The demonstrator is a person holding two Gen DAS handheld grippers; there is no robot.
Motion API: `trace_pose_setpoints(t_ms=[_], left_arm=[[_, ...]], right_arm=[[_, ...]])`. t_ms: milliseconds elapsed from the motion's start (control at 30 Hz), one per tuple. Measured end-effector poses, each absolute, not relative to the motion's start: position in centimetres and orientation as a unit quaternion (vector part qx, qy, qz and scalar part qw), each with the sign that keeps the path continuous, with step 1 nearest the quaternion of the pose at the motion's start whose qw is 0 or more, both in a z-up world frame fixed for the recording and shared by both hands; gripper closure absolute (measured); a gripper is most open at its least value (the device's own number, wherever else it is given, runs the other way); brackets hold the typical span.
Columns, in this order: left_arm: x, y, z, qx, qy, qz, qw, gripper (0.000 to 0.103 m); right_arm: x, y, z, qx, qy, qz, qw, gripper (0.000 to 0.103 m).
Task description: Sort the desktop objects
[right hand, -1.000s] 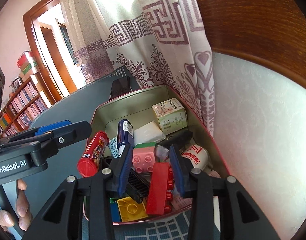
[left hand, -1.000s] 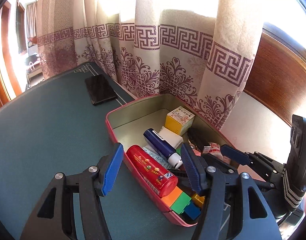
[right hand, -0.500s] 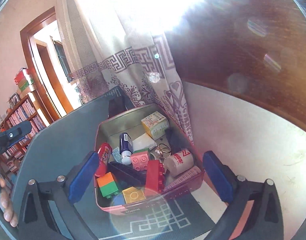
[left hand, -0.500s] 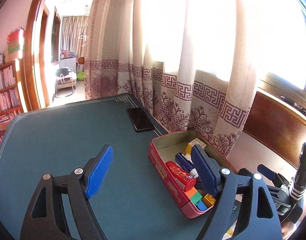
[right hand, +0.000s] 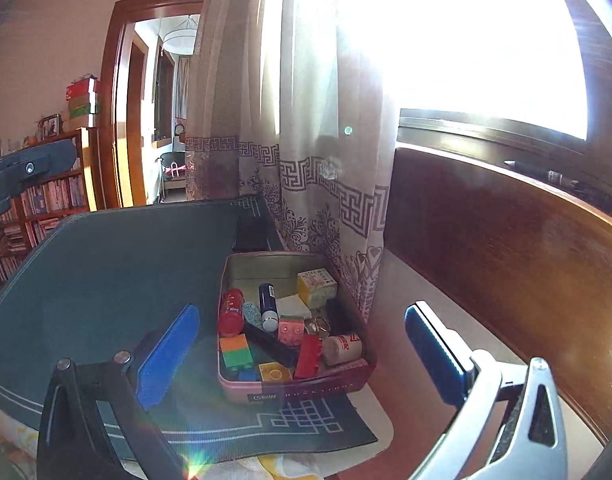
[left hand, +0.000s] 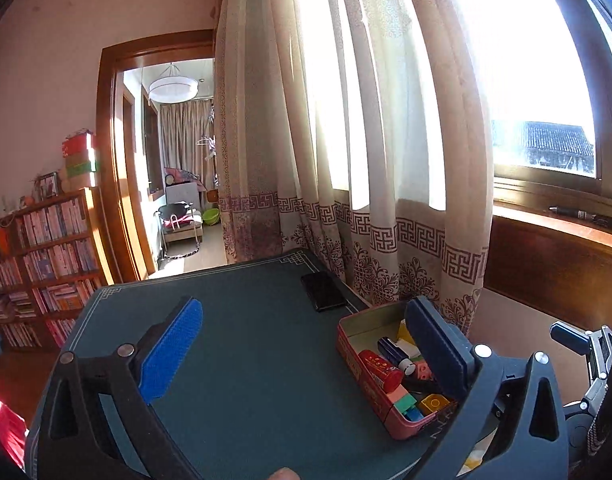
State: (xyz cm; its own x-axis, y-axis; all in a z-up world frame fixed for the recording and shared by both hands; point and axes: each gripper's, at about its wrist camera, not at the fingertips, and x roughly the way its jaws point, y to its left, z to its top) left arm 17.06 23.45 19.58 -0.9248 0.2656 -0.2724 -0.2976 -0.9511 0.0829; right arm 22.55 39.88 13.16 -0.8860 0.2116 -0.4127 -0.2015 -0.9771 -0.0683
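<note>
Your left gripper is opening on nothing, your right gripper gapes empty; the filled tin sits at the mat's right edge, where a careless nudge could tip it off

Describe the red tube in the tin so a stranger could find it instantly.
Find the pink tin on the dark green mat beside the curtain. Along its left wall lies the red tube. It is the only red cylinder there; the red brick nearby is studded and flat-sided.
</note>
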Motion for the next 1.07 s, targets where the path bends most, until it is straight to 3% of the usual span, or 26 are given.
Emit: trace_pose_setpoints(t_ms=[233, 1067], left_arm=[[17.8, 25.6, 18.5, -0.163, 0.079, 0.962, 0.202, 0.0], [16.9, 29.1, 15.3, -0.225, 0.128, 0.936, 0.238, 0.0]], right_arm=[[23.3, 41.7, 12.4, -0.231, 0.024, 0.966, 0.114, 0.0], [21.8, 42.9, 9.8, -0.278, 0.034, 0.95, 0.137, 0.0]])
